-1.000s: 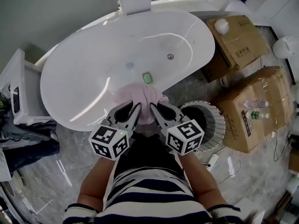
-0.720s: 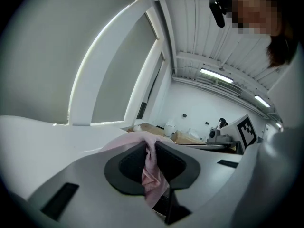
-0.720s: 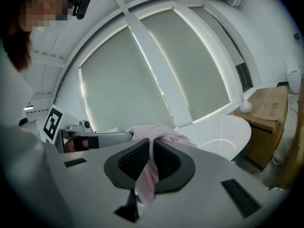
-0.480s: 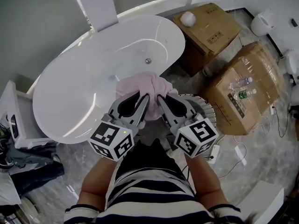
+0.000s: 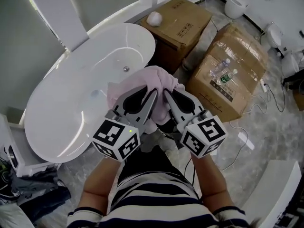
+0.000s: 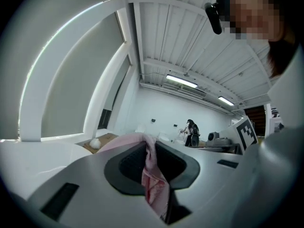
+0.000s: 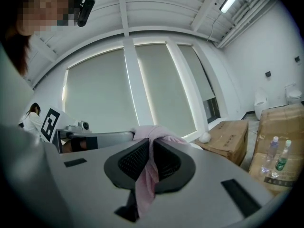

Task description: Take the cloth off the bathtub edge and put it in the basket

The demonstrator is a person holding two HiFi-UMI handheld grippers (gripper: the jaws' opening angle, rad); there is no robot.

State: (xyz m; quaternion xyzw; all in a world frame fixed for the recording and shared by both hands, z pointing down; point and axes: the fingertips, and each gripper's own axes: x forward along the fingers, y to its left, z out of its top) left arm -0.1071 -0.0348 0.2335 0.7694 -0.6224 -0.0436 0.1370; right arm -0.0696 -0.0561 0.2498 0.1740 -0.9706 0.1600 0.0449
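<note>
Both grippers hold the pink cloth [image 5: 142,85] bunched in the air in front of the person, past the rim of the white bathtub [image 5: 71,103]. My left gripper [image 5: 152,95] is shut on the cloth's left part; a pink fold [image 6: 153,175] is pinched between its jaws in the left gripper view. My right gripper [image 5: 166,95] is shut on the right part, and a pink strip [image 7: 148,172] hangs through its jaws in the right gripper view. The grippers sit side by side, tips nearly touching. The basket is hidden under the cloth and grippers.
Two cardboard boxes stand right of the tub: one [image 5: 183,15] with a white ball [image 5: 153,18] on it, the other [image 5: 237,56] carrying plastic bottles [image 5: 223,75]. White cables [image 5: 247,139] lie on the marble floor. A white toilet [image 5: 236,4] stands at the back right.
The cloth has come off the tub edge and moved right and up with both grippers still clamped on it. The basket, visible beside the right gripper before, is now covered.
</note>
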